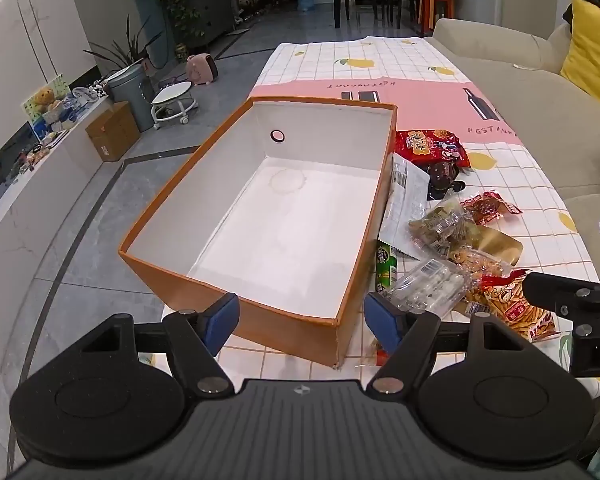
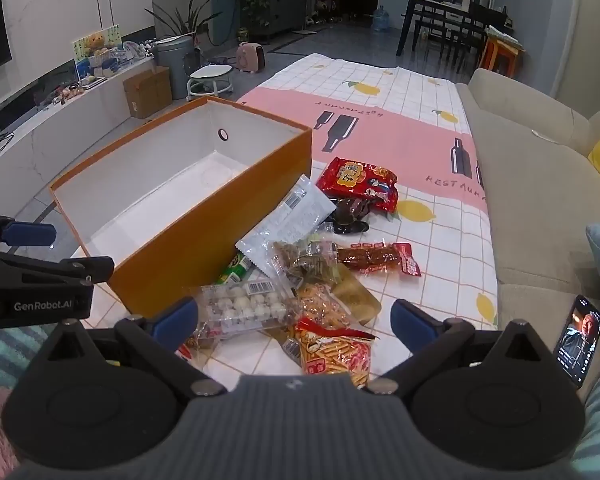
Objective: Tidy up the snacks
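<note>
On the bench (image 1: 420,92), which wears a checked cloth printed with lemons and a pink band, an orange box (image 1: 260,312) stands at the left with its lid off and its white inside bare. Just to the right of the box lies a loose heap of snacks (image 2: 308,276), some touching its orange side wall. At the far end of the heap sits a red packet (image 2: 358,182) with a dark wrapped piece just in front of it. A white pouch (image 2: 288,220) leans against the box wall, and a green tube (image 2: 234,270) pokes out from under it. Nearer lies a clear tray of small white balls (image 2: 244,306), and nearest of all a red and yellow bag of stick crisps (image 2: 336,354). A long red sausage pack (image 2: 380,258) lies at the right side of the heap.

Both tongs point steeply down. The left tongs (image 1: 300,316) hang over the near wall of the box, their blue pads wide apart and gripping nothing. The right tongs (image 2: 296,320) hover over the near end of the heap, also spread wide and empty. A beige sofa (image 2: 540,184) runs along the right edge of the bench, with a lit phone (image 2: 580,340) lying on it.
</note>
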Tool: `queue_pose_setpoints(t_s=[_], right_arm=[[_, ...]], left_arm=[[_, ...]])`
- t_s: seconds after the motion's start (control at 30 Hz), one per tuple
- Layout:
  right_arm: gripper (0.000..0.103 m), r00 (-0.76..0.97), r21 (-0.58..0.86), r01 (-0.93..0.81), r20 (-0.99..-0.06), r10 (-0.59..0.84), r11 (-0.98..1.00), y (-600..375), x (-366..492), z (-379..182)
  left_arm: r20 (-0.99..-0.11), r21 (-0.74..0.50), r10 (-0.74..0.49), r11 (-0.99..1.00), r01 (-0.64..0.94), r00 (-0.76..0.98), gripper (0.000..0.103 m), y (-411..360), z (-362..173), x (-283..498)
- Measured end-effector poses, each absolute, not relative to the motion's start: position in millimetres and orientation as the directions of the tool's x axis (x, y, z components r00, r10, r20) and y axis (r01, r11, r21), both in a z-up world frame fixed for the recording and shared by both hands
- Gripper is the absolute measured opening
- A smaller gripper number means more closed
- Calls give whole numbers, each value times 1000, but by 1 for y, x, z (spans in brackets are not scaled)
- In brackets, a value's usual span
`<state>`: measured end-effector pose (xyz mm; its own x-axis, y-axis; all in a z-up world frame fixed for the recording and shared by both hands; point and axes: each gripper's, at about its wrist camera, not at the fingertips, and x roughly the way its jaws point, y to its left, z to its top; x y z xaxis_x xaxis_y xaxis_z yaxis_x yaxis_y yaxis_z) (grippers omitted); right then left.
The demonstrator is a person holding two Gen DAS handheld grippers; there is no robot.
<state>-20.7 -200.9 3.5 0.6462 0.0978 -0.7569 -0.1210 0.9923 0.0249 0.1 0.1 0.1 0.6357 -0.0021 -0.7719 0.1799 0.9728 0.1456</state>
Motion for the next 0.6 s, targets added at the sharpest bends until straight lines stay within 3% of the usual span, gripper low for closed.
queue_pose_setpoints(t_s=[0.6], right_arm=[[99, 645, 20, -123, -758, 96, 992, -200, -19, 3]], left_arm=[[-773, 147, 0, 973, 179, 635, 84, -2, -1, -1]])
